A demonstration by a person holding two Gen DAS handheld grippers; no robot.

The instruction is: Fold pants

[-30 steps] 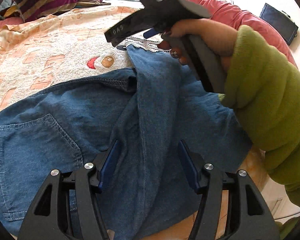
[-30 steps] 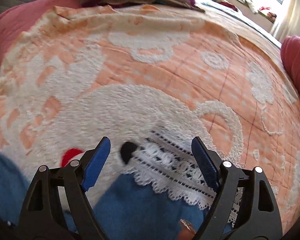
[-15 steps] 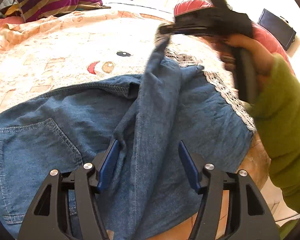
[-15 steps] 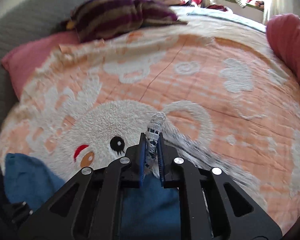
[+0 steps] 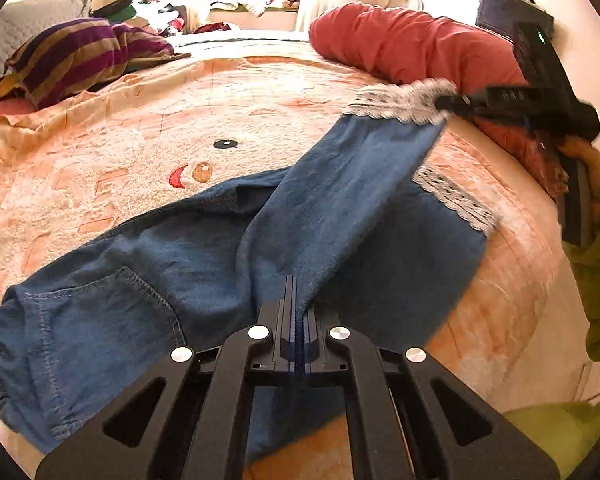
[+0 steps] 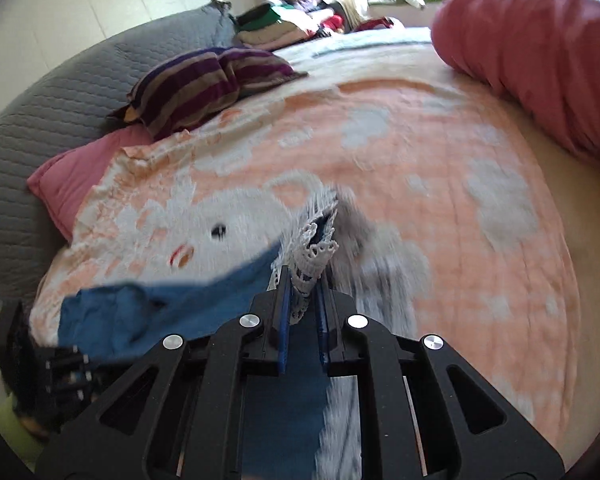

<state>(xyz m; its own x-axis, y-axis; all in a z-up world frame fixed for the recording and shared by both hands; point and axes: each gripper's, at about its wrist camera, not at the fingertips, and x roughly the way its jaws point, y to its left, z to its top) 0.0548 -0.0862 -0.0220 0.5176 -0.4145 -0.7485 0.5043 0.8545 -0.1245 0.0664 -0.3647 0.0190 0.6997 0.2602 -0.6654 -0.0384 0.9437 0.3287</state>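
Note:
Blue denim pants with white lace hems lie on a peach blanket. My left gripper is shut on a fold of the upper leg's fabric near the crotch. My right gripper is shut on the lace hem of that leg and holds it lifted. In the left wrist view the right gripper stretches the leg out to the right, above the lower leg with its own lace hem. The waistband and back pocket lie at the left.
A red bolster lies along the far right of the bed. A striped pillow and a pink pillow sit at the far left, by a grey headboard. Clothes pile up near the window. The bed's edge is at the lower right.
My left gripper has shut on the pant leg's fabric. My right gripper, shut on the lace hem, has pulled the leg up and out to the right, stretching it flat.

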